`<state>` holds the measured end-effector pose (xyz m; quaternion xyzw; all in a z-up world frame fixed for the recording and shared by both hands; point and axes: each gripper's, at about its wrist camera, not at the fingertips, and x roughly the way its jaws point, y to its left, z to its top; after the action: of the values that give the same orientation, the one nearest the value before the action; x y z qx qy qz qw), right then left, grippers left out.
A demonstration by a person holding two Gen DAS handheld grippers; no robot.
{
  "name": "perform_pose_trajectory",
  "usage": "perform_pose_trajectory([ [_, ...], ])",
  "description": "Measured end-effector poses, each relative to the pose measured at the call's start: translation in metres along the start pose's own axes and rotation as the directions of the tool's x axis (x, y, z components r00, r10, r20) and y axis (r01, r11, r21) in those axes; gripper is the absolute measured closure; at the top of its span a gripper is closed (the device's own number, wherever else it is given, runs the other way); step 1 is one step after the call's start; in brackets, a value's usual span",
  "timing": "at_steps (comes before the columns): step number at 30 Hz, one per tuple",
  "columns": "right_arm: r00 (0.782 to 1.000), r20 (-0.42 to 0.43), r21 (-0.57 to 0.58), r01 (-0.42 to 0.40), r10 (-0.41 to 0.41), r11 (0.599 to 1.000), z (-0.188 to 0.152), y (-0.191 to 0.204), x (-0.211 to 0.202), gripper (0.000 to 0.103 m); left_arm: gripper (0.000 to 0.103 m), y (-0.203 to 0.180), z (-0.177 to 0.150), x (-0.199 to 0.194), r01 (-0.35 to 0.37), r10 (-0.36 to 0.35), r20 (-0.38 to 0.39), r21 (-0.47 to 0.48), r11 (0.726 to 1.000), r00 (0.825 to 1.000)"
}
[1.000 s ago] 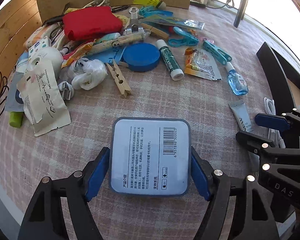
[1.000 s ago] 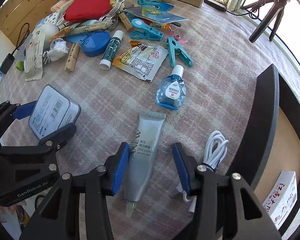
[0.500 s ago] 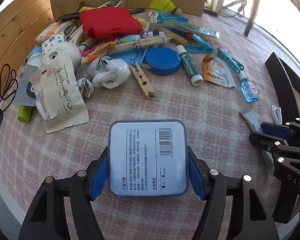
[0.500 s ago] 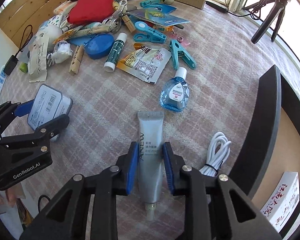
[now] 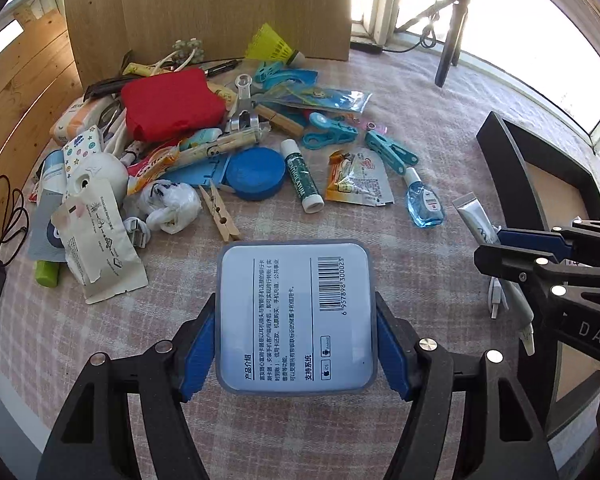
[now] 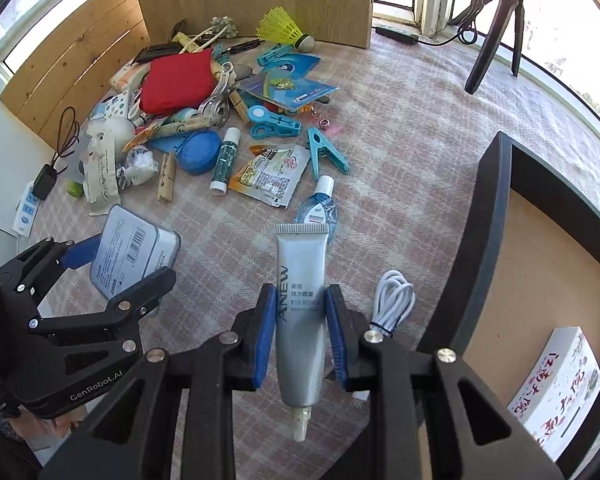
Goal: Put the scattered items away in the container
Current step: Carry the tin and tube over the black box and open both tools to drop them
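Observation:
A flat blue-grey tin (image 5: pixel 296 320) with a barcode label is lifted off the checked cloth, and my left gripper (image 5: pixel 296 344) is shut on its two sides. The right wrist view shows the same tin (image 6: pixel 136 240) tilted in the left gripper (image 6: pixel 120 268) at the lower left. My right gripper (image 6: pixel 300 332) is shut on a silver cream tube (image 6: pixel 302 272), cap end towards the camera, raised above the cloth. The container, a black-walled tray (image 6: pixel 484 240) with a brown floor, stands just right of the right gripper. From the left wrist the tray (image 5: pixel 504 160) lies at the far right.
A pile of small items lies at the back left: a red pouch (image 5: pixel 172 104), blue round tin (image 5: pixel 254 174), lip balm (image 5: pixel 302 176), sachet (image 5: pixel 358 178), eye-drop bottle (image 6: pixel 316 208), pegs. A coiled white cable (image 6: pixel 394 296) lies beside the tray. A white carton (image 6: pixel 556 392) sits inside it.
The right gripper's jaws closed onto the silver tube and raised it off the cloth. The left gripper, still holding the tin, also rose, so the pile looks farther away.

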<state>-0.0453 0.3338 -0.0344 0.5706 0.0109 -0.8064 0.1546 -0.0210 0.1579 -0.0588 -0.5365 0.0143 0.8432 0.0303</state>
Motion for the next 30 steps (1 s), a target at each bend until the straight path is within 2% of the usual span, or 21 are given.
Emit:
perform_pose_trajectory([
  [5,0.998,0.044,0.071,0.039,-0.042,0.997,0.008,-0.022,-0.011,0.078,0.036,-0.046,0.008,-0.02,0.073,-0.075,0.028,0.082,0.994,0.997],
  [8,0.995,0.064,0.127,0.064,-0.072,0.99,0.002,-0.057,-0.027,0.078,0.036,-0.08,0.006,-0.032,0.118,-0.124,0.034,0.15,0.982,0.992],
  [16,0.975,0.075,0.288,0.18,-0.209,0.941,-0.03,-0.152,-0.069,0.078,0.036,-0.179,0.001,-0.051,0.236,-0.252,0.003,0.333,0.913,0.968],
  [24,0.949,0.037,0.438,0.265,-0.312,0.859,-0.085,-0.227,-0.093,0.078,0.036,-0.248,-0.018,-0.058,0.276,-0.291,-0.04,0.465,0.841,0.956],
  [30,0.944,0.012,0.491,0.282,-0.33,0.824,-0.107,-0.249,-0.098,0.078,0.036,-0.267,-0.026,-0.056,0.29,-0.297,-0.068,0.5,0.816,0.953],
])
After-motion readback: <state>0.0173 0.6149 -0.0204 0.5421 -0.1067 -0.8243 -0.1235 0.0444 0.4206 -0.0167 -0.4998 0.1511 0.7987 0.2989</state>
